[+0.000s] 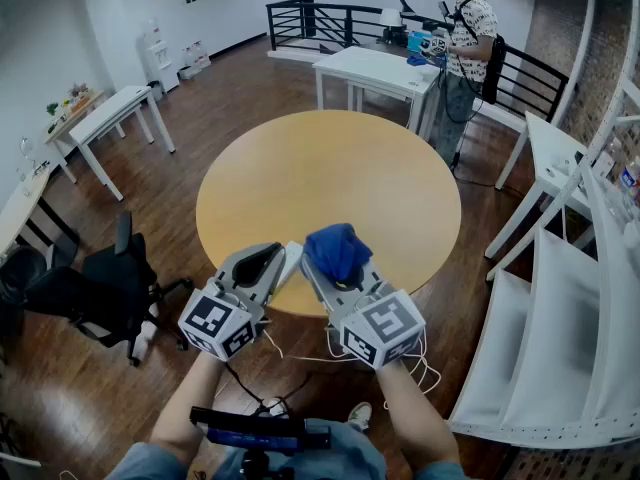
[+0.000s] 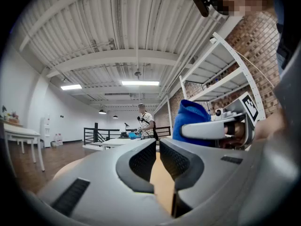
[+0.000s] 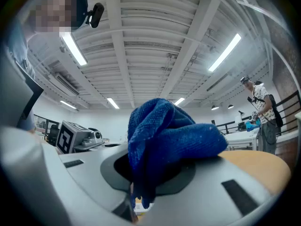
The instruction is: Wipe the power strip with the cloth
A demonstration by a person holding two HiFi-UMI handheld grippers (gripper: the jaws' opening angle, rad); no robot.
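Right gripper clamped on the cloth, left gripper closed, empty, both level at the counter's near edge — no power strip shows anywhere, so its direction can't be told.

The blue cloth bunches over the right gripper and hides its jaw pads, the white shelf rack runs off the head view's right edge, and the small items on the far white table are too small to tell.
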